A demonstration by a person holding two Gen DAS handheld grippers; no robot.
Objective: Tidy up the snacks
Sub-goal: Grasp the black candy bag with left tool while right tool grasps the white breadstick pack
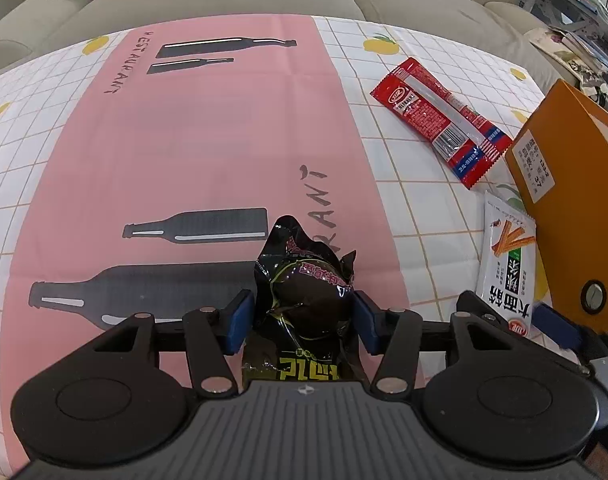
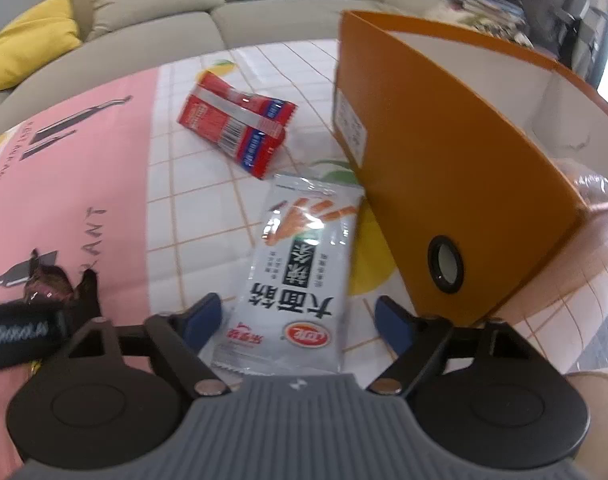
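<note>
Left tongs [image 1: 302, 316] grip the black snack pack [image 1: 304, 292] between both pads; right tongs [image 2: 294, 322] stand open astride the white snack pack [image 2: 300, 276] on the table [image 2: 192, 184]; next move: close, lift into the orange box [image 2: 435, 168] just right; red pack [image 2: 240, 128] lies beyond.

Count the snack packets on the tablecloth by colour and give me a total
Black packet: 1
Red packet: 1
White packet: 1
Total: 3 packets outside the orange box.
</note>
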